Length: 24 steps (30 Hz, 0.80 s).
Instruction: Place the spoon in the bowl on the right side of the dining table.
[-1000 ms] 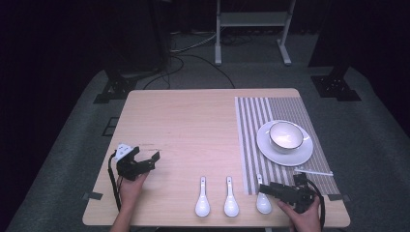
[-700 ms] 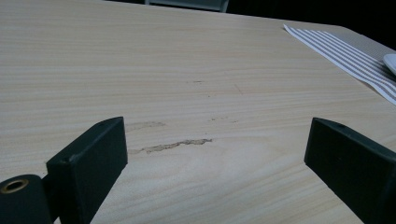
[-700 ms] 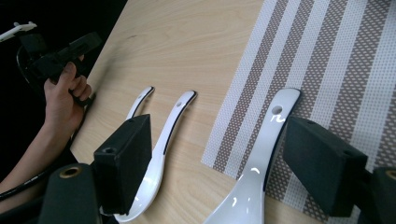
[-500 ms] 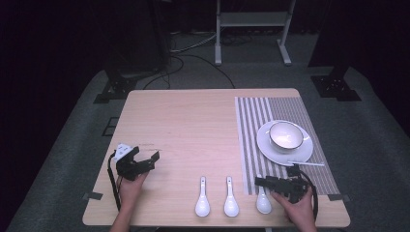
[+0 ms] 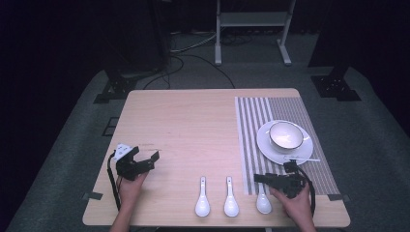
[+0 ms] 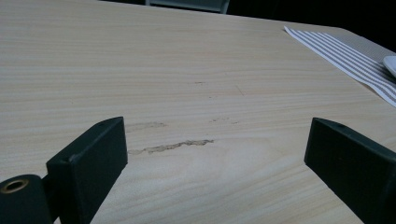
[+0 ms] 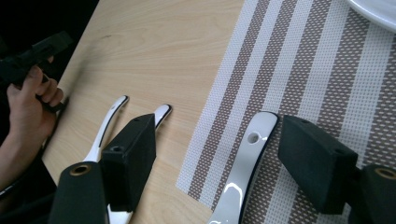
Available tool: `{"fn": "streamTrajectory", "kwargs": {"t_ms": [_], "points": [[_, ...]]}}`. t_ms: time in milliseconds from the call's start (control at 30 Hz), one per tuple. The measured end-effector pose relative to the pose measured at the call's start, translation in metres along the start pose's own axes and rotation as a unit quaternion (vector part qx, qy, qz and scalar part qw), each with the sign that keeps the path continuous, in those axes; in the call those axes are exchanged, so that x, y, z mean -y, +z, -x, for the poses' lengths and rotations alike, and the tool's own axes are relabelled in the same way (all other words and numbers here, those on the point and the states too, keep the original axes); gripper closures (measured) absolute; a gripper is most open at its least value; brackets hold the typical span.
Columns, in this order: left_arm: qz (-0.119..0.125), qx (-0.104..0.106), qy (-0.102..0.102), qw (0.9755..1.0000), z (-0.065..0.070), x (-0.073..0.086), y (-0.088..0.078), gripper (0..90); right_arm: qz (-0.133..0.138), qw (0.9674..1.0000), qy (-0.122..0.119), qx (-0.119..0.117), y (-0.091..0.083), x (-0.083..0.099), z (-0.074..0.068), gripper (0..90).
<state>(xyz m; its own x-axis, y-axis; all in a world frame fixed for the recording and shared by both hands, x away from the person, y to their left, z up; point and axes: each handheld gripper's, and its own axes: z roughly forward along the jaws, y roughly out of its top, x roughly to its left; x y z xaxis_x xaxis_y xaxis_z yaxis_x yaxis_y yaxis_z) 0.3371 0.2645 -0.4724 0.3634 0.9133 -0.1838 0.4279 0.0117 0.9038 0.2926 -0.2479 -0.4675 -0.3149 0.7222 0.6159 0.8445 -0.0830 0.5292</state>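
Observation:
Three white spoons lie in a row near the table's front edge. The rightmost spoon [image 5: 263, 202] has its handle [image 7: 246, 161] on the striped placemat [image 5: 290, 108]. My right gripper [image 5: 257, 183] [image 7: 215, 135] is open around that handle. Its jaws have just been closing a little; the handle lies between them, close to one pad, and is not pinched. The middle spoon [image 5: 230, 199] [image 7: 161, 113] and the left spoon [image 5: 202, 200] [image 7: 110, 125] rest on bare wood. At the front left, my left gripper [image 5: 146, 153] [image 6: 215, 144] is open over bare tabletop.
A white bowl [image 5: 285, 134] sits on a white plate [image 5: 265, 145] on the placemat, just beyond my right gripper. In the right gripper view the other hand [image 7: 29, 105] rests at the far left. The table's front edge [image 5: 212, 225] is close behind the spoons.
My right gripper has shifted left along the front edge, and its jaws now straddle the rightmost spoon's handle. The left gripper and the spoons have not moved.

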Motion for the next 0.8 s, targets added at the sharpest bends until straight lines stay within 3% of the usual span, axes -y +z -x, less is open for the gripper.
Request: {"fn": "streamTrajectory", "kwargs": {"t_ms": [67,800], "points": [[0.000,0.000,0.000,1.0000,0.000,0.000,0.000,4.7,-0.003,1.0000,-0.001,0.003,0.001,-0.001,-0.001,32.3],[0.001,0.001,-0.002,1.0000,0.000,0.000,0.000,4.7,-0.033,0.9958,-0.025,0.081,0.011,-0.006,-0.004,48.9]]}}
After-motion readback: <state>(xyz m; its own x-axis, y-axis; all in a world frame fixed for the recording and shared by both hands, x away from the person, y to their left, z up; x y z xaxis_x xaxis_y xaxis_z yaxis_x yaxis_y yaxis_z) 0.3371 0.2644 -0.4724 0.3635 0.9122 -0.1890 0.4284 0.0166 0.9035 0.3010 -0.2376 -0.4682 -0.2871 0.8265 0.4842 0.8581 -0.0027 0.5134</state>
